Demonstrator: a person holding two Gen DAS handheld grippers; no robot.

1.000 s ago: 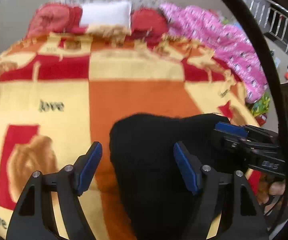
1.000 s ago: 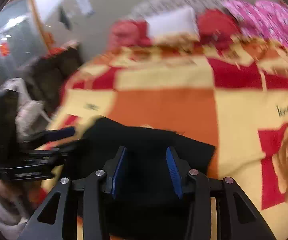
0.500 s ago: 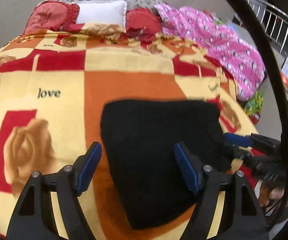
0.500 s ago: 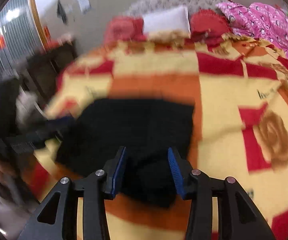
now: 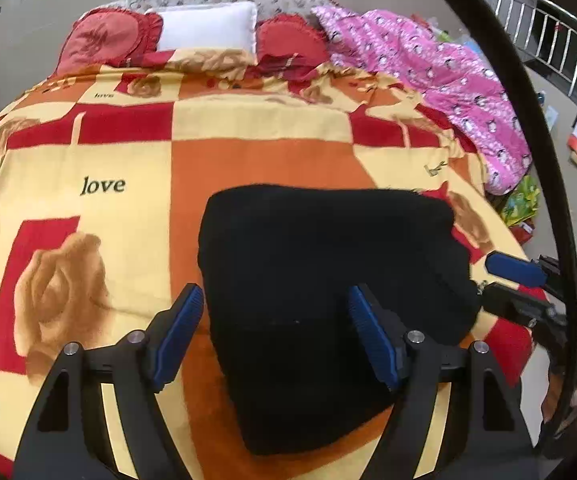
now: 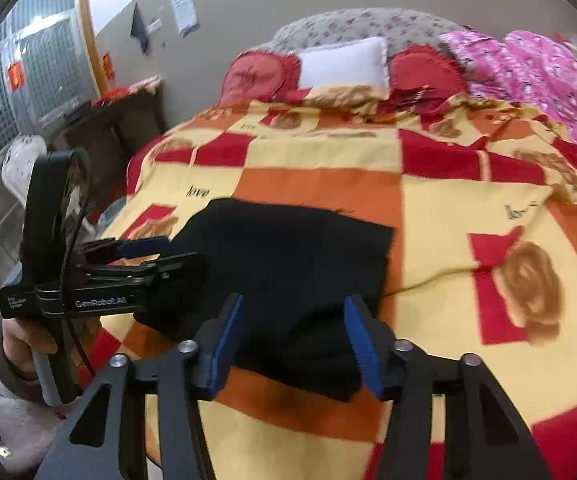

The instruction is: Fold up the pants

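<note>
Since 1 s ago I see both grippers pulled back off the pants [image 5: 328,280], which now lie flat as a black folded block on the bed [image 5: 88,168]. My left gripper [image 5: 274,336] hangs above it, fingers wide, holding nothing. My right gripper [image 6: 292,344] likewise has its fingers spread and empty. The fold layers are lost in the black; the right view is slightly blurred.
</note>
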